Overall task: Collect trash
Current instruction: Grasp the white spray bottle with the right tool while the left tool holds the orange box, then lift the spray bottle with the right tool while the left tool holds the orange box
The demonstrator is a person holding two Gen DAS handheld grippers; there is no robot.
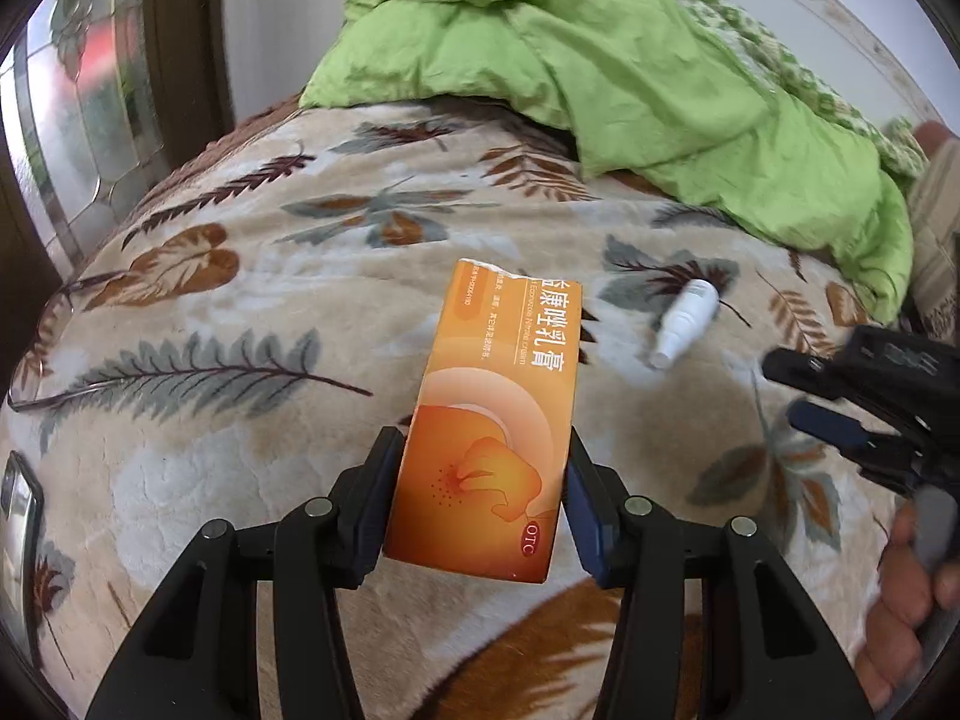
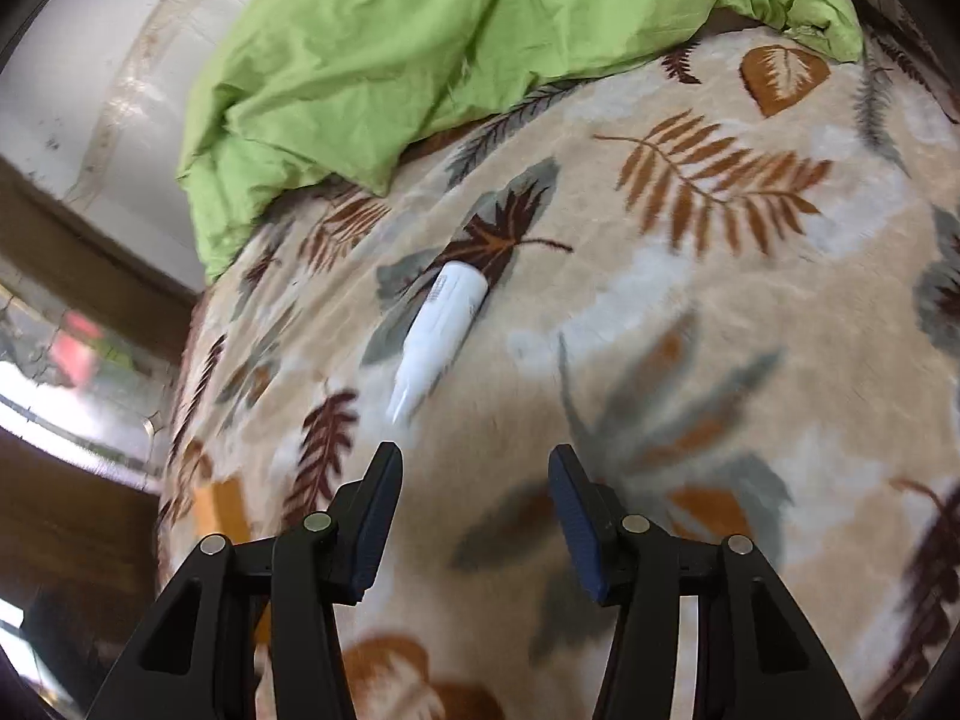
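My left gripper point(image 1: 480, 498) is shut on an orange medicine box point(image 1: 498, 414), held above the leaf-patterned blanket point(image 1: 240, 312) with its torn end pointing away. A small white tube point(image 1: 684, 324) lies on the blanket to the right of the box. It also shows in the right wrist view point(image 2: 441, 330), just ahead and left of my right gripper point(image 2: 474, 510). My right gripper is open and empty over the blanket point(image 2: 690, 300). It shows at the right edge of the left wrist view point(image 1: 840, 396), with the person's hand behind it.
A crumpled green quilt point(image 1: 600, 60) lies at the far side of the bed and also shows in the right wrist view point(image 2: 420, 48). A phone point(image 1: 18, 510) lies at the blanket's left edge. A glass-paned door point(image 1: 78, 90) stands at left.
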